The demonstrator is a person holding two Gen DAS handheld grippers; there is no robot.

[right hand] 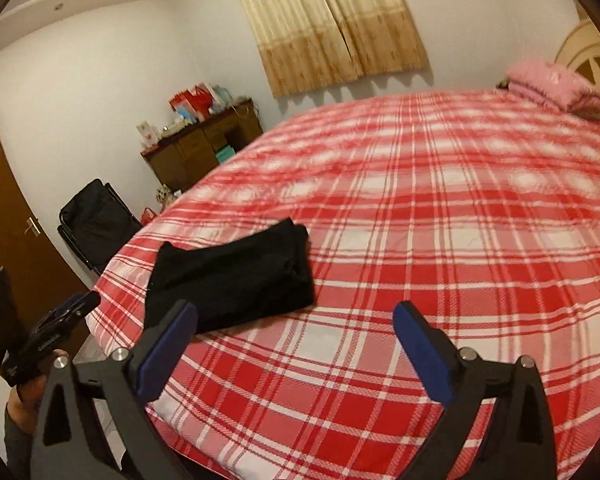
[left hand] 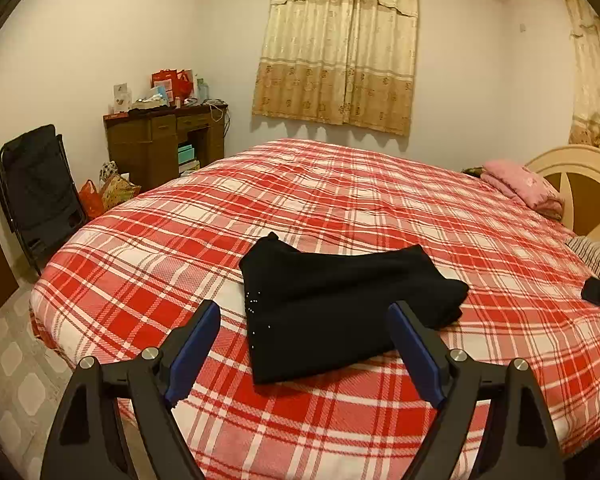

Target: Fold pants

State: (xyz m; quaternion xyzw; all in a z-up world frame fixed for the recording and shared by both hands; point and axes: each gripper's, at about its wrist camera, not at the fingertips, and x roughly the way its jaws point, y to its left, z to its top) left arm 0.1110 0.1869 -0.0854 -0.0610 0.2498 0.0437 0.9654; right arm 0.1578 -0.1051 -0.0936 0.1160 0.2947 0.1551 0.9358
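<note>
The black pants [left hand: 340, 304] lie folded into a compact bundle on the red plaid bedspread [left hand: 380, 208], near the bed's foot corner. In the left wrist view the bundle's long axis runs roughly left to right, angled slightly away. The left tool [left hand: 304, 344] hangs above it with blue pads spread wide, gripping nothing. The right tool [right hand: 296, 344] is likewise spread wide and empty, with the pants [right hand: 236, 280] ahead to its left.
</note>
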